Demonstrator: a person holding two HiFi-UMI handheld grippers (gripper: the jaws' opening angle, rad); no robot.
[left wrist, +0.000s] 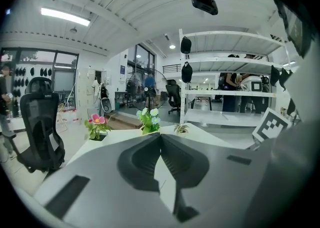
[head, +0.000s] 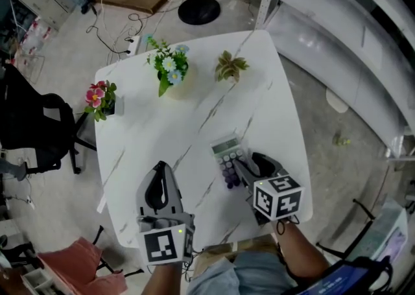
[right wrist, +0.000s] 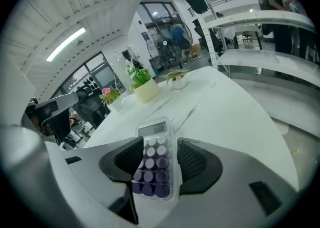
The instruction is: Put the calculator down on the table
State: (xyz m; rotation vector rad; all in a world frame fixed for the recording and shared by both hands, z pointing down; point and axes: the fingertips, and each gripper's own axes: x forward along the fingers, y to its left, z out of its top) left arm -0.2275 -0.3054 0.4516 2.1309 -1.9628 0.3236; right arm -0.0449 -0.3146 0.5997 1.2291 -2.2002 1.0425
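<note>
Nearest, at the left, the left gripper [head: 162, 165] was held over the table [head: 194, 106] with its jaws closed tip to tip and nothing between them. To its right, the calculator [head: 227, 157] was laid flat on the table, flanked by the wide-open jaws of the right gripper [head: 246, 161], which were not pressed against it.

Head view looks down on the table [head: 162, 125]; gripper views skim along it.

Bright, even light from ceiling strip lamp [left wrist: 65, 16]; fisheye edges darken.
</note>
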